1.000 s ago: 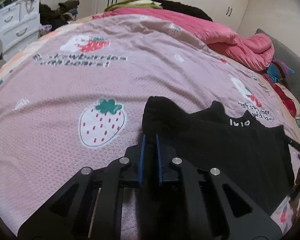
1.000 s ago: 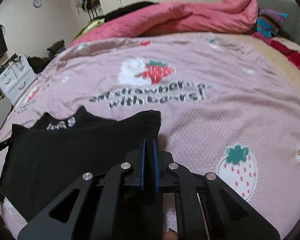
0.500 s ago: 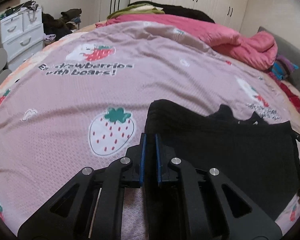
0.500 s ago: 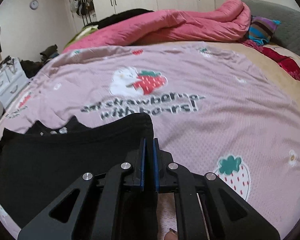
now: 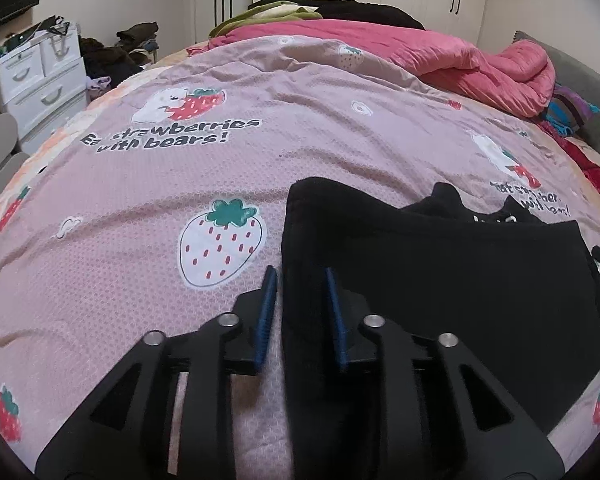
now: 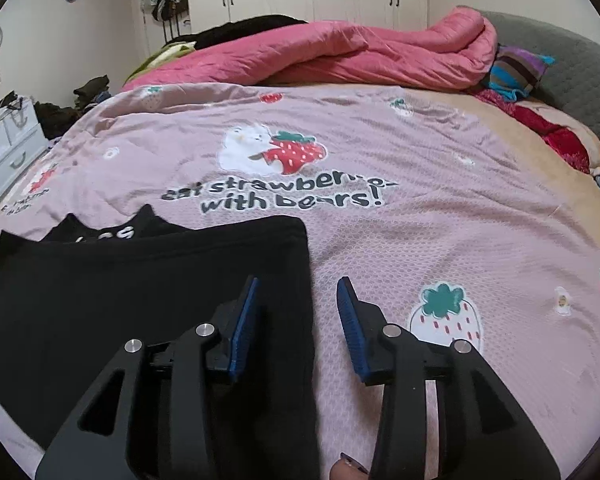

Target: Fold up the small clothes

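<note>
The left gripper's (image 5: 298, 312) blue fingers (image 5: 266, 316) are parting, with the near left edge of the black garment (image 5: 440, 280) lying loose in the gap and neither pad pressing on it; the right gripper's (image 6: 296, 320) fingers (image 6: 242, 324) are opening too and stand wider, with the garment's right edge between them, again unclamped. The garment lies flat on the pink strawberry-print bedspread (image 5: 140, 200) at the near side of the bed, doubled over so that a straight folded edge runs across it; beyond that edge two dark points and some white lettering (image 6: 122, 234) peek out, probably the neckline or straps of the layer beneath. It looks like thin, soft knit: light, limp, unlikely to slip off rubbery pads yet quick to sag and crease when lifted by one point; the quilted cover under it should give a little, so a pinch may catch bedding as well. For another fold, I would take hold at the two corners of one short side, one gripper each, pinching both layers together and keeping the cloth taut between them; a rumpled pink duvet (image 6: 360, 56) lies well beyond, out of the way.
</note>
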Demonstrator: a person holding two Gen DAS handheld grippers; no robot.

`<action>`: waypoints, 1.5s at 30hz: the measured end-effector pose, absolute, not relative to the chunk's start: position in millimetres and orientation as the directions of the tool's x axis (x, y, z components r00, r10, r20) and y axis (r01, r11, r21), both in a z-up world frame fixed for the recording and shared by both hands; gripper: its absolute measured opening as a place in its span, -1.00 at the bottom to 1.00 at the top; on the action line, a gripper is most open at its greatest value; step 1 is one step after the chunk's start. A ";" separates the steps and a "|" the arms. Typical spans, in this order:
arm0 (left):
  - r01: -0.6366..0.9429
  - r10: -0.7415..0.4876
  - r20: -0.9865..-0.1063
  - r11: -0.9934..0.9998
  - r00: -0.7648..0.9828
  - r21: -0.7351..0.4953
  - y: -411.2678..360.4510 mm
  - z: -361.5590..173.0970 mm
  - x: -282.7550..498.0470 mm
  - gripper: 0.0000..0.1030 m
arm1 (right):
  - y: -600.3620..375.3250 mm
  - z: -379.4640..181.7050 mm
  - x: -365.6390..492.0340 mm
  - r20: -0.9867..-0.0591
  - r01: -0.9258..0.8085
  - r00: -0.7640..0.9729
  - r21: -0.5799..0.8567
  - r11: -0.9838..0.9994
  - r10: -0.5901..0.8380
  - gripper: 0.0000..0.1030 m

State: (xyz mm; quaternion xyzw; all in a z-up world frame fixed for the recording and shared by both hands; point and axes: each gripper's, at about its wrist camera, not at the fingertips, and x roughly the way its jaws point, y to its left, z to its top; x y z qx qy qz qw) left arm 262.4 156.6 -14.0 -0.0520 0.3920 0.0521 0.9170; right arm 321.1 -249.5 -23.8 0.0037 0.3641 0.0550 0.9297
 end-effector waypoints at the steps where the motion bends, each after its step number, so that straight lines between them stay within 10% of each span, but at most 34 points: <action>1: -0.134 0.060 -0.722 0.990 0.689 -0.046 155.3 -12.7 259.9 -0.55 | -248.2 -20.2 314.6 -0.669 -0.107 0.736 0.044 0.993 0.109 -0.08; 17: -0.100 0.052 -0.702 0.995 0.711 -0.027 136.0 7.6 207.6 -0.09 | -223.2 -10.7 222.0 -0.648 -0.233 0.735 0.036 0.972 0.200 0.27; 45: -0.098 0.021 -0.751 0.993 0.660 -0.059 123.9 -23.5 159.2 0.07 | -219.7 -35.2 186.2 -0.701 -0.225 0.677 0.094 0.970 0.225 0.50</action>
